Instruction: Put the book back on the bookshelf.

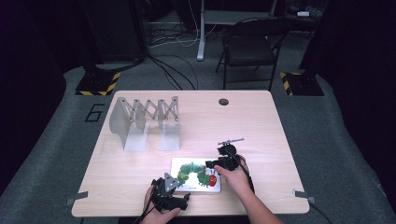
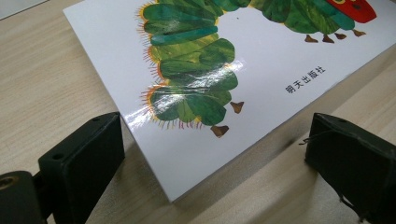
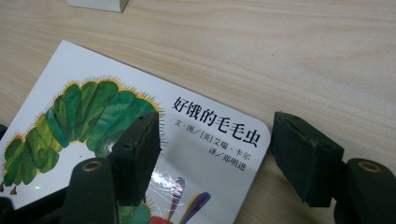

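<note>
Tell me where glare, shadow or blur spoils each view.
High view: dark surroundings, soft overall, the book small but readable. Left gripper view: white glare streaks the book's caterpillar; the near jaws are slightly blurred. Right gripper view: a small glare patch by the left jaw, which shades the cover; the title stays sharp.

A: We're right over the book [image 3: 140, 140], its rounded corner between our gripper [image 3: 217, 156] pads, jaws wide, nothing pinched.
B: Beyond the book, a pale block [image 3: 98, 4] on the table [image 3: 303, 60].
</note>
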The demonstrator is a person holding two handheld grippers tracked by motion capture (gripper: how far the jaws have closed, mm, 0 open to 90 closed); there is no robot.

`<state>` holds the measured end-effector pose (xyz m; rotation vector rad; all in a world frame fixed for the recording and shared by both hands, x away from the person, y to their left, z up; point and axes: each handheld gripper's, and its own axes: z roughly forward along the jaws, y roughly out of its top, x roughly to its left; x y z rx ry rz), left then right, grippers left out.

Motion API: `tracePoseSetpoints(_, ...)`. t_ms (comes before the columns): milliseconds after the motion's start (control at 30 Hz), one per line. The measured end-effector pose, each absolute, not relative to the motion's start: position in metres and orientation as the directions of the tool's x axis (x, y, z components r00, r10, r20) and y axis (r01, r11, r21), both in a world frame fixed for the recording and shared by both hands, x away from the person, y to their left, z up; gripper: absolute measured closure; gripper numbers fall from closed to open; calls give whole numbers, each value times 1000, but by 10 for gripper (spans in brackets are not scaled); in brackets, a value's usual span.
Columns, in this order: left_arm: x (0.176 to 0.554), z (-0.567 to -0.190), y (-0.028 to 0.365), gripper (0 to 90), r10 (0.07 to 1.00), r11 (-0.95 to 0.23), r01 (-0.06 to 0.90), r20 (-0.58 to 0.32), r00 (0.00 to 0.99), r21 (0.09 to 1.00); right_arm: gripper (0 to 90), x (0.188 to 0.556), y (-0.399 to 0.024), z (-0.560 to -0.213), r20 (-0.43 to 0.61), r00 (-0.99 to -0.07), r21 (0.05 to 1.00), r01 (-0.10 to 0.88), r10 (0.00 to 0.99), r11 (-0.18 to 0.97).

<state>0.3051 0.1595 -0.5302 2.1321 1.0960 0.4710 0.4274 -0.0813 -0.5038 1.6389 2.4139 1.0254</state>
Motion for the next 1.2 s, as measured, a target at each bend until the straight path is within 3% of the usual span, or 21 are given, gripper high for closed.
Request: tracePoseSetpoints(1200,305,-531,160,35,816,-412,557,19,578,721,374,425,-77,-499,244,-462,553,789,853,269)
